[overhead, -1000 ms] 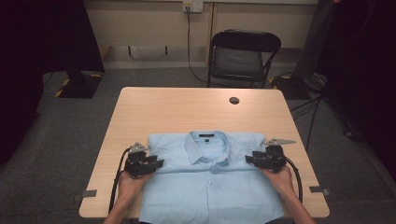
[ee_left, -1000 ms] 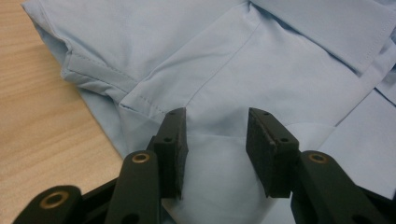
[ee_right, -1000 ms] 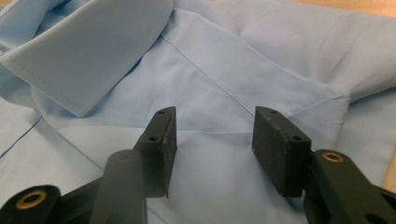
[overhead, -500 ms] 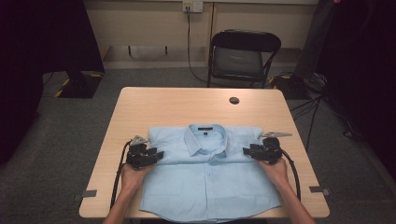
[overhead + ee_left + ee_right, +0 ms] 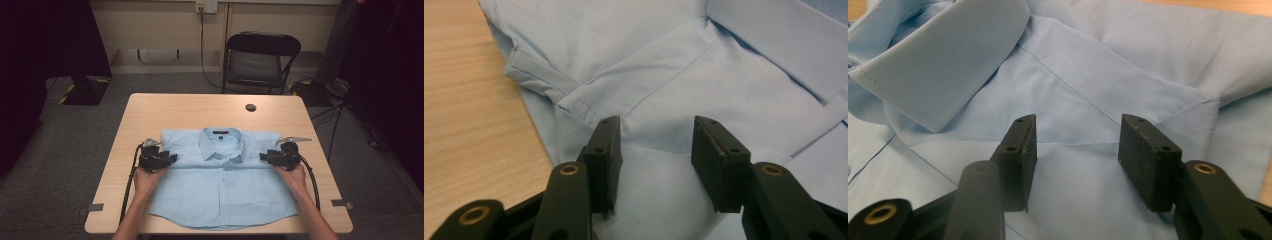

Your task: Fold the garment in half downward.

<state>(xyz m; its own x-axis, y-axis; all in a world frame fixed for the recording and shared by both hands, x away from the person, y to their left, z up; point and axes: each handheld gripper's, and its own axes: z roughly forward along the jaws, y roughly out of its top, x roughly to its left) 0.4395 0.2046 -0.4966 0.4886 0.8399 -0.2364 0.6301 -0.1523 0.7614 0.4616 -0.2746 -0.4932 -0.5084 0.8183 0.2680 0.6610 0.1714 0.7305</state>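
Note:
A light blue button-up shirt (image 5: pixel 222 195) lies flat and face up on the wooden table (image 5: pixel 190 107), with its collar (image 5: pixel 221 142) toward the far side. My left gripper (image 5: pixel 172 159) sits at the shirt's left shoulder and points inward. In the left gripper view its jaws (image 5: pixel 656 130) stand apart over the shoulder seam, with shirt cloth (image 5: pixel 674 60) lying between them. My right gripper (image 5: pixel 264 157) sits at the right shoulder. Its jaws (image 5: pixel 1078 127) are also apart, low over the cloth (image 5: pixel 1128 65) beside the collar (image 5: pixel 948 55). A straight crease runs across the chest between the two grippers.
A small black round disc (image 5: pixel 251 107) lies in the tabletop beyond the shirt. A black folding chair (image 5: pixel 262 57) stands behind the table. A cable (image 5: pixel 131 185) trails from each gripper along the table's sides. Bare wood (image 5: pixel 469 125) shows beside the left sleeve.
Both grippers have slid away from the person toward the far side of the table. The shirt has shifted that way with them, so its hem now lies inside the near edge.

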